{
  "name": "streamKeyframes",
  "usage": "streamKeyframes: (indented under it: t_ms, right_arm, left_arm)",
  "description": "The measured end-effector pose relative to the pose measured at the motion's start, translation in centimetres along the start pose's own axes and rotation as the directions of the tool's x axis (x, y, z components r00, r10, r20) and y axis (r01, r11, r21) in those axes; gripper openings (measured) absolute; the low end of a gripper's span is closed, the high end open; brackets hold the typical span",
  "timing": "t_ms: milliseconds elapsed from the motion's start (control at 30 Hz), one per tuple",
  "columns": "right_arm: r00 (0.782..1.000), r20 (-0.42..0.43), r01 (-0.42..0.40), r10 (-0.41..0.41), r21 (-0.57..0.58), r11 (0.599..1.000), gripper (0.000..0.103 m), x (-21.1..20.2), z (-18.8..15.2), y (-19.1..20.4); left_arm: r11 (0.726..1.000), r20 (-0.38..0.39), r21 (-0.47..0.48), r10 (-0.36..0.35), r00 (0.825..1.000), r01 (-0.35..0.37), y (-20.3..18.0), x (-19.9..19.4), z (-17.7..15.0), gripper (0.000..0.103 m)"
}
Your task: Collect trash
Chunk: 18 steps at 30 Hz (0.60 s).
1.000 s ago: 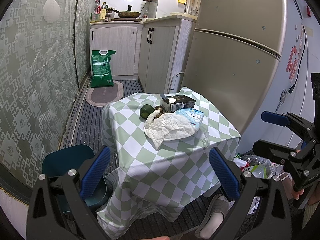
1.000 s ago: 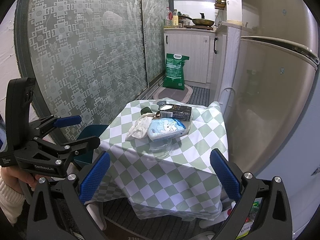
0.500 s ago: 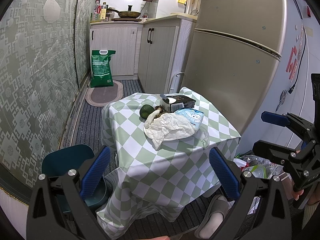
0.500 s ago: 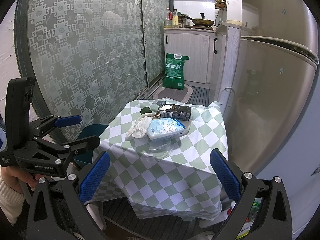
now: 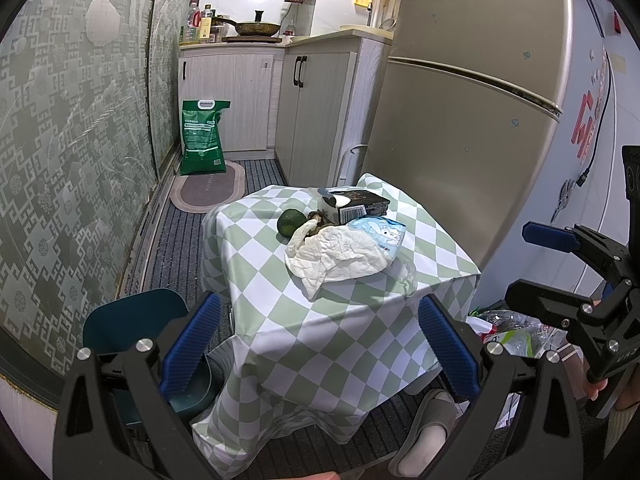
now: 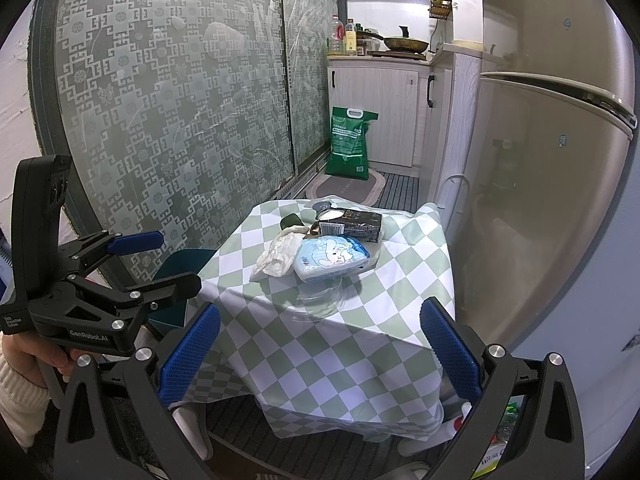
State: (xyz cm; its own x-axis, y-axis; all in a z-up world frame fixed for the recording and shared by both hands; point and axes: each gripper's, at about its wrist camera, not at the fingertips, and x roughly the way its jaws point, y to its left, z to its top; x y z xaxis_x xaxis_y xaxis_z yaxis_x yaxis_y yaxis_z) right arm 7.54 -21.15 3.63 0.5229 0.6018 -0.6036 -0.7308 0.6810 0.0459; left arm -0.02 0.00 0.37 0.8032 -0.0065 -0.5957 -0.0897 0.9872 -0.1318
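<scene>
Both the left gripper (image 5: 320, 344) and right gripper (image 6: 318, 346) hang wide apart, empty, short of the checkered counter (image 5: 320, 312). On it lie a crumpled white wrapper (image 5: 340, 256), blue tissue pack (image 6: 332, 258), black carton (image 5: 354, 206) and green fruit (image 5: 289, 222).

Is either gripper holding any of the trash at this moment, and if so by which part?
Nothing is held. The left gripper and right gripper are both open and short of the table, where the trash lies untouched.
</scene>
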Motion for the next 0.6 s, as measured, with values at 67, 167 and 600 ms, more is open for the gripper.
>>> streamKeyframes:
  t_ms: [67,167,600]
  right_arm:
    - [1.000,-0.001,-0.001,0.001,0.000,1.000,0.101,0.01,0.00,-0.01]
    - [1.000,0.001,0.000,0.000,-0.001,1.000,0.101,-0.03,0.02,0.00]
    - [1.000,0.001,0.012,-0.012,0.006,1.000,0.100,-0.18,0.07,-0.30]
  left_arm:
    - [1.000,0.000,0.000,0.000,1.000,0.000,0.00,0.00,0.00,0.100]
    - [1.000,0.001,0.000,0.000,1.000,0.000,-0.01,0.00,0.00,0.100]
    - [1.000,-0.002,0.019,0.009,1.000,-0.009,-0.91,0.51,-0.44,0.100]
